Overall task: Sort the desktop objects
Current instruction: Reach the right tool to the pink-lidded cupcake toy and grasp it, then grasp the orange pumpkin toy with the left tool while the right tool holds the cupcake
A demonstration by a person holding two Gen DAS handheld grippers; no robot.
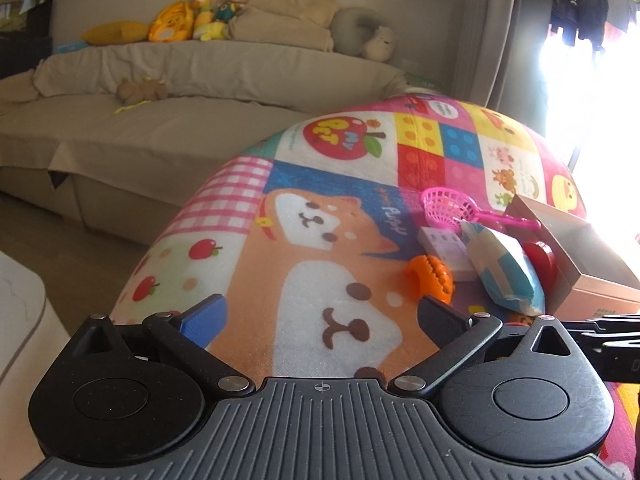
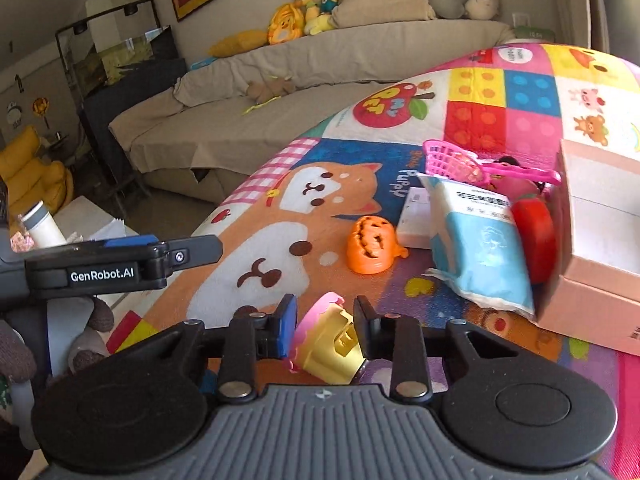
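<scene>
Patchwork cartoon-dog mat (image 1: 320,216), orange pumpkin (image 2: 370,249), pink basket (image 1: 444,206), pink-and-yellow cupcake (image 2: 326,342), blue-and-white pack (image 2: 478,244), red toy (image 2: 534,236)

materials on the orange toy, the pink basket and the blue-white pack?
Orange toy: looks like matte rubber or soft plastic, moulded teeth-like slits. Pink basket: glossy hard plastic, open moulded mesh. Blue-white pack: thin plastic film, creased and faintly shiny, printed label; contents cannot be told.

Lighting: you had daylight glare blown out at the window (image 1: 592,92); interior dim, fisheye edges bent, box (image 2: 600,240) softly blurred.
</scene>
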